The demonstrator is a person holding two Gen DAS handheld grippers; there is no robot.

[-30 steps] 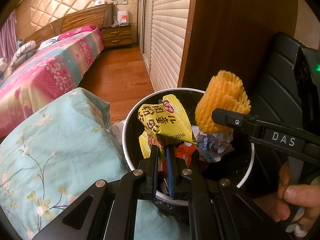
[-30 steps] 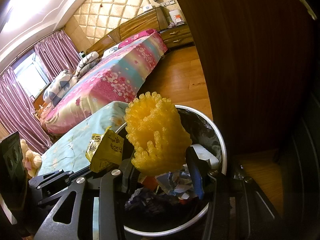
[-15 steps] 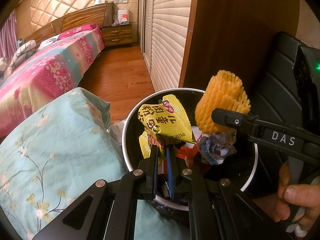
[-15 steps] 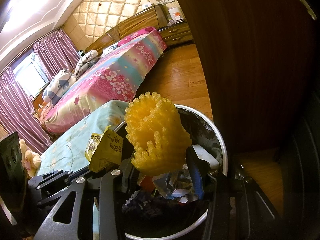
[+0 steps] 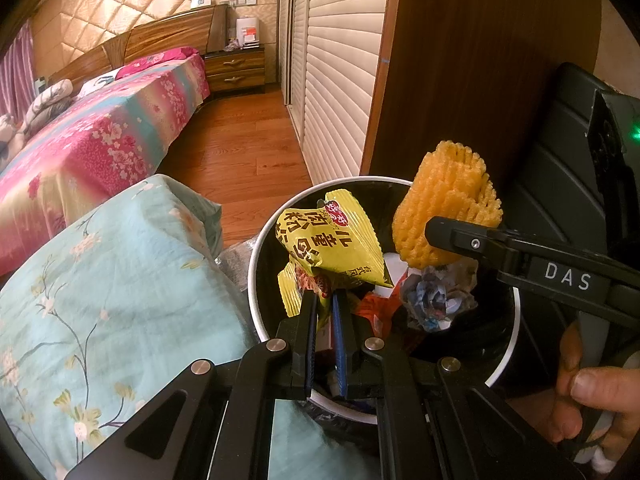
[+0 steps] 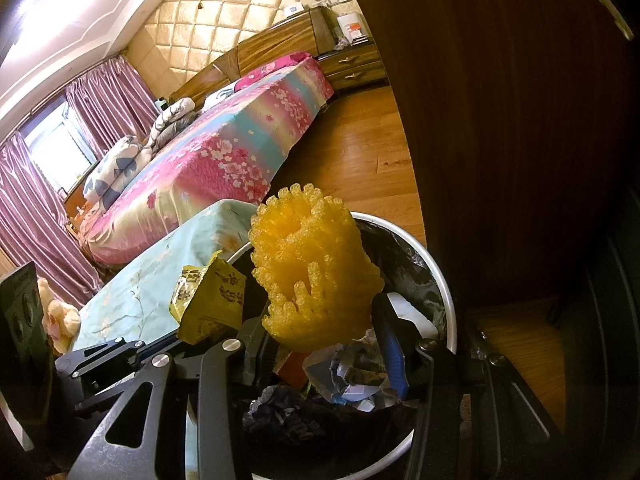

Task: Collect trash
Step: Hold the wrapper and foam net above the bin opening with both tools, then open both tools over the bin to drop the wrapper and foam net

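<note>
My left gripper (image 5: 325,300) is shut on a yellow snack wrapper (image 5: 332,246) and holds it over the open trash bin (image 5: 256,280). My right gripper (image 6: 320,320) is shut on a yellow foam fruit net (image 6: 312,264) and holds it over the same bin (image 6: 444,292). The net also shows in the left wrist view (image 5: 446,204), beside the wrapper. The wrapper shows in the right wrist view (image 6: 208,300). Crumpled paper (image 5: 436,296) and other trash fill the bin, which has a black liner and a white rim.
A light blue floral cushion (image 5: 92,288) lies against the bin's left side. A dark wooden cabinet (image 5: 472,64) stands right behind the bin. A bed with a pink floral cover (image 5: 88,140) stands across the wooden floor (image 5: 236,152).
Both grippers hold their trash in the same place over the bin. The views have shifted only slightly.
</note>
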